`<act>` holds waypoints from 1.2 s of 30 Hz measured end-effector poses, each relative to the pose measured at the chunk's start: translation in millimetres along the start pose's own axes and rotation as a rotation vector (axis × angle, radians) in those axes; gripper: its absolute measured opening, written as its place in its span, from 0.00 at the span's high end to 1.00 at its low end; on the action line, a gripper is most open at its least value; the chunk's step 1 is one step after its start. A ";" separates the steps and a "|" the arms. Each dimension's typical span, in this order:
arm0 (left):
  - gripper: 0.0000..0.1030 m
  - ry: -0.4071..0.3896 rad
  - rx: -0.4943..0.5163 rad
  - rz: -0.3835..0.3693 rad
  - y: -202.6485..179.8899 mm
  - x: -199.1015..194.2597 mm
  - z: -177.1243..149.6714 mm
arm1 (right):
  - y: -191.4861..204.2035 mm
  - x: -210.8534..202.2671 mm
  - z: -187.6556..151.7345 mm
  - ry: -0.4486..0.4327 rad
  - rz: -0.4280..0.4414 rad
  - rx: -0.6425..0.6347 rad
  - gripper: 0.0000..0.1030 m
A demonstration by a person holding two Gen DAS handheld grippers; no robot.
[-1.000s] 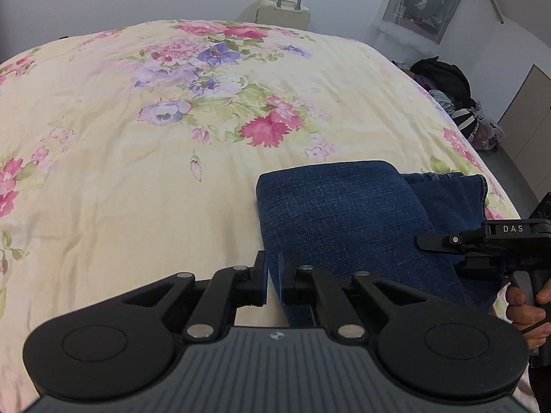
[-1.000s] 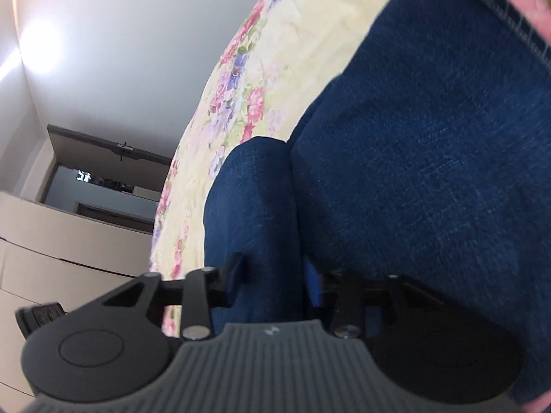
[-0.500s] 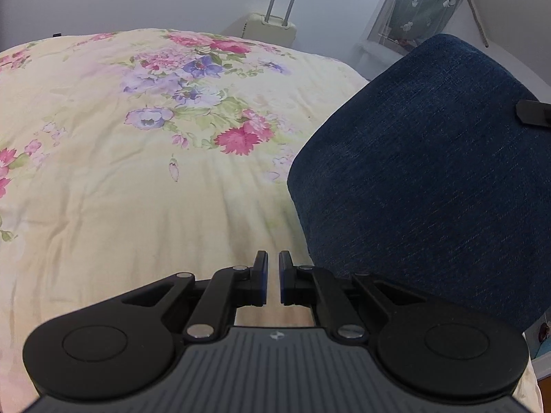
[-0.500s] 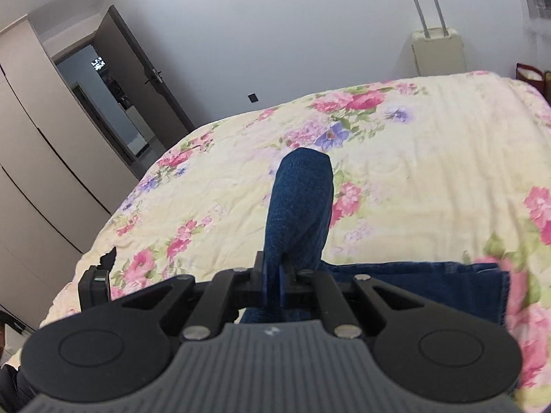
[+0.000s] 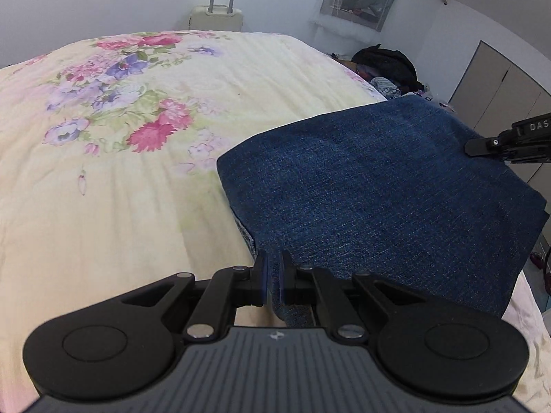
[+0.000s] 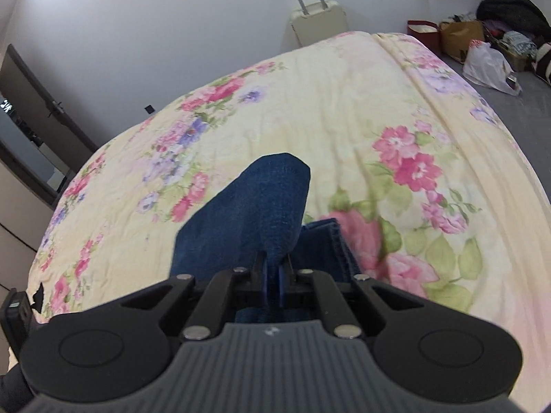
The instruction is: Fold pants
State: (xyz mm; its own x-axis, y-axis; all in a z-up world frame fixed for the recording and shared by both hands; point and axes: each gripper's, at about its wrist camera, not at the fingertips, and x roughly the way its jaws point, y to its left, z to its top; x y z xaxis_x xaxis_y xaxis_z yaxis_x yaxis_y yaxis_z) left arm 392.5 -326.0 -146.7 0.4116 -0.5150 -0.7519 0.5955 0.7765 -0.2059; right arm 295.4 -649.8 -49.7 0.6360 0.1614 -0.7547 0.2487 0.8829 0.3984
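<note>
Denim pants (image 5: 375, 186) now lifted by both claws.

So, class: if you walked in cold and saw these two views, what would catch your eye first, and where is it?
First, the dark blue denim pants, folded and lifted off the bed, each side pinched in the shut jaws of the left gripper and right gripper. Beneath them spreads the pale yellow floral bedspread, filling most of both views. Beyond the bed's far edge, a cream hard-shell suitcase stands against the white wall.
</note>
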 end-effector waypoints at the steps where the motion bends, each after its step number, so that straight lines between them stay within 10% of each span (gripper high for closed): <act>1: 0.95 -0.001 0.011 0.001 -2.3 6.7 0.0 | -10.9 9.6 -2.4 0.009 -0.020 0.014 1.00; 14: 0.87 0.076 0.157 0.121 -25.7 50.4 -2.4 | -94.3 112.2 -52.4 0.111 -0.094 0.177 0.97; 24: 0.87 -0.029 0.177 0.026 -70.3 -19.9 -17.3 | -35.0 6.0 -70.6 -0.110 -0.085 -0.135 0.89; 36: 0.87 0.168 0.189 0.042 -70.3 9.0 -91.3 | -38.2 43.9 -168.1 -0.035 -0.237 -0.340 0.90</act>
State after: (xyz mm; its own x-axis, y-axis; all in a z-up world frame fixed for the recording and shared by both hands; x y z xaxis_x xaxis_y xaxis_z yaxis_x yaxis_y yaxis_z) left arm 291.4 -352.1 -196.2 0.3276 -0.4037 -0.8542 0.7049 0.7065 -0.0635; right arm 190.9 -602.3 -185.7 0.6164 -0.0735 -0.7840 0.1396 0.9901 0.0169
